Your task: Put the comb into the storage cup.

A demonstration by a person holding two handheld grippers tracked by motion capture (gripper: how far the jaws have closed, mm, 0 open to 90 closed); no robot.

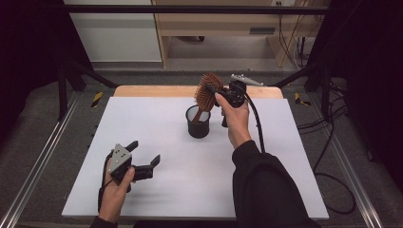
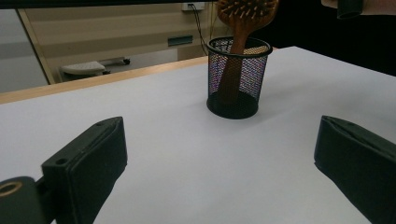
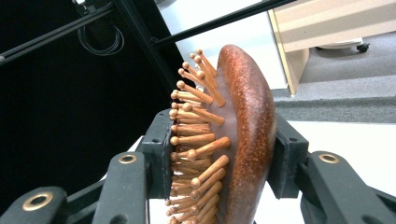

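Observation:
A wooden hairbrush [image 1: 208,90] with wooden pins stands tilted, its handle down inside a black mesh cup [image 1: 198,122] at the middle back of the white table. My right gripper [image 1: 212,90] is shut on the brush head; in the right gripper view one pad presses the pins and the other the brush's back [image 3: 247,126]. The left gripper view has the handle [image 2: 233,65] showing through the mesh of the cup [image 2: 236,77]. My left gripper [image 1: 144,153] rests open near the front left of the table, nothing between its fingers [image 2: 88,168].
The white table top [image 1: 157,123] has a wooden edge strip at the back. Black frame bars and cables run along both sides. A light wooden cabinet stands behind the table.

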